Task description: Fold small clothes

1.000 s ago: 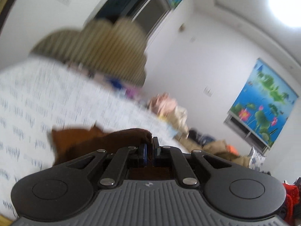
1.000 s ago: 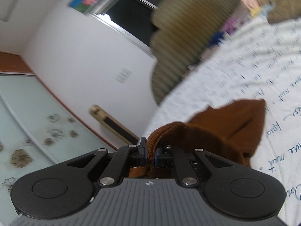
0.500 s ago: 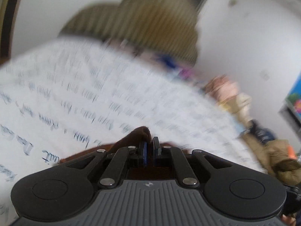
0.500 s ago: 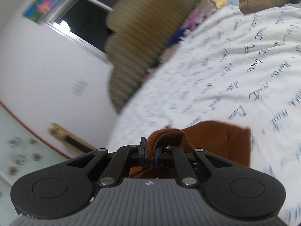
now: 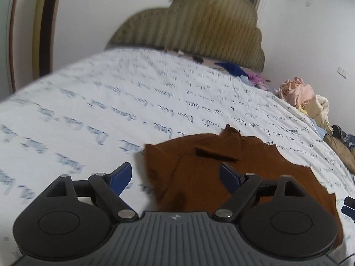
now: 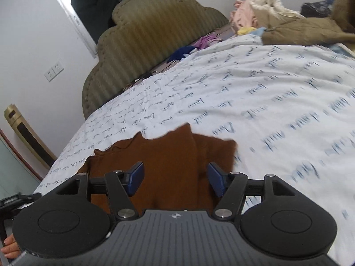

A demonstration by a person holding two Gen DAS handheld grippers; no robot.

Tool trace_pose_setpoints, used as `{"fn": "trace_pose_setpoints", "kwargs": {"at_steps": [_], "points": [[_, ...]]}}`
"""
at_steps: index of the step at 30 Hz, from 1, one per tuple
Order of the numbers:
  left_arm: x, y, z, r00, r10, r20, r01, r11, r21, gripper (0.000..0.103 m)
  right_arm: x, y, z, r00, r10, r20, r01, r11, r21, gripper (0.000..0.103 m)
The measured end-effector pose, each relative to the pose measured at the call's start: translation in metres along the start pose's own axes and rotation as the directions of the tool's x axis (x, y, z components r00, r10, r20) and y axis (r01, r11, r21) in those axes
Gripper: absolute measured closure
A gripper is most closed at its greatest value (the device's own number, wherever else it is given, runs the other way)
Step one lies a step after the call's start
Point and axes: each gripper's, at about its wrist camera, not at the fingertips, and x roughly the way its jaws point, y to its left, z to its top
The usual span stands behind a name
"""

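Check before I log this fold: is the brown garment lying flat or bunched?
Bunched: brown garment lies rumpled, with overlapping flaps and uneven edges.

Garment [image 5: 199, 173] on bed [image 5: 88, 115] — headboard [image 5: 199, 22] behind.

Bed with white sheet [image 5: 93, 102] printed in blue script; scalloped olive ribbed headboard [image 6: 142, 44]. White walls. Dark window [image 6: 93, 6], wall socket [image 6: 54, 71]. Heaped clothes [image 6: 277, 11] at far edge.

A: What's behind the white sheet [image 5: 88, 93] with blue handwriting?

B: A scalloped olive headboard [image 5: 199, 28]. A heap of clothes [image 6: 255, 13], pink and cream, sits near the bed's far corner.

A: Beside it?

B: Possibly a tan jacket [image 6: 306, 33]; it's blurred.
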Motion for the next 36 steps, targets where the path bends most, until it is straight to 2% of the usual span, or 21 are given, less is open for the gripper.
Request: {"fn": "trace_pose_setpoints", "kwargs": {"at_steps": [4,5,8,9,10,11,13,15,17,19,21,23,24,26,27,29,30,31,33,36], "points": [[-0.006,0.002,-0.008,0.996,-0.073,-0.054,0.076,0.996,0.048,0.017,-0.01,-0.004,-0.017,0.999,0.026,-0.041,-0.026,1.0,0.0,0.039],[-0.003,0.0,-0.012,0.996,-0.07,-0.063,0.075,0.995,0.071,0.017,-0.011,-0.003,-0.021,0.998,0.036,-0.05,-0.036,0.999,-0.007,0.039],[0.009,-0.012,-0.025,0.998,0.007,-0.067,0.004,0.987,0.161,0.022,-0.002,0.002,-0.029,0.995,0.053,-0.082,-0.055,0.998,-0.022,0.039],[0.012,-0.015,-0.029,0.998,0.018,-0.067,-0.006,0.984,0.18,0.051,0.001,0.005,-0.032,0.995,0.043,-0.093,-0.046,0.998,-0.037,0.041],[0.015,-0.016,-0.031,0.997,0.018,-0.081,-0.002,0.981,0.193,0.086,0.002,0.008,-0.033,0.995,0.026,-0.097,-0.031,0.998,-0.057,0.058],[0.016,-0.016,-0.032,0.994,-0.003,-0.105,0.022,0.983,0.183,0.091,0.002,0.011,-0.035,0.995,0.008,-0.1,-0.016,0.997,-0.078,0.082],[0.008,-0.01,-0.034,0.994,-0.048,-0.101,0.063,0.987,0.151,0.097,-0.002,0.013,-0.034,0.996,-0.006,-0.094,-0.003,0.996,-0.09,0.091],[-0.01,-0.004,-0.035,0.992,-0.096,-0.078,0.105,0.986,0.126,0.098,-0.016,0.012,-0.03,0.998,0.012,-0.064,-0.017,0.997,-0.081,0.094],[-0.03,0.004,-0.037,0.987,-0.151,-0.052,0.156,0.983,0.099,0.098,-0.033,0.008,-0.027,0.997,0.068,-0.047,-0.07,0.996,-0.049,0.094],[-0.041,0.013,-0.043,0.988,-0.141,-0.055,0.146,0.985,0.096,0.098,-0.045,0.005,-0.028,0.995,0.08,-0.051,-0.083,0.995,-0.054,0.094],[-0.035,0.022,-0.052,0.988,-0.111,-0.108,0.122,0.987,0.102,0.098,-0.048,0.002,-0.035,0.996,0.044,-0.077,-0.05,0.996,-0.079,0.094],[-0.023,0.028,-0.059,0.981,-0.071,-0.178,0.091,0.99,0.107,0.096,-0.042,-0.001,-0.045,0.99,0.014,-0.143,-0.03,0.993,-0.114,0.094],[-0.023,0.029,-0.058,0.981,-0.068,-0.179,0.088,0.99,0.106,0.094,-0.04,0.0,-0.048,0.988,-0.022,-0.15,0.002,0.991,-0.136,0.092],[-0.03,0.028,-0.047,0.987,-0.046,-0.152,0.062,0.993,0.103,0.089,-0.043,0.006,-0.049,0.991,-0.081,-0.106,0.062,0.983,-0.17,0.071],[-0.035,0.023,-0.04,0.994,-0.012,-0.111,0.025,0.993,0.117,0.084,-0.047,0.011,-0.046,0.993,-0.101,-0.067,0.087,0.98,-0.18,0.068],[-0.043,0.005,-0.025,1.0,0.022,-0.009,-0.02,0.984,0.178,0.063,-0.054,0.025,-0.035,0.994,-0.111,0.01,0.11,0.97,-0.214,0.065],[-0.044,-0.007,-0.018,1.0,0.019,0.02,-0.023,0.977,0.211,0.039,-0.053,0.032,-0.029,0.995,-0.096,0.027,0.1,0.967,-0.236,0.065],[-0.044,-0.02,-0.012,0.999,0.002,0.043,-0.013,0.968,0.249,0.025,-0.05,0.039,-0.022,0.997,-0.075,0.031,0.08,0.963,-0.256,0.065],[-0.037,-0.053,-0.007,0.998,-0.046,0.054,0.023,0.928,0.372,0.024,-0.037,0.057,-0.014,0.999,-0.039,0.022,0.044,0.952,-0.301,0.065],[-0.011,-0.103,-0.012,0.999,-0.022,0.035,-0.001,0.828,0.56,0.024,-0.008,0.082,-0.009,1.0,-0.014,-0.007,0.01,0.93,-0.368,0.064]]}}
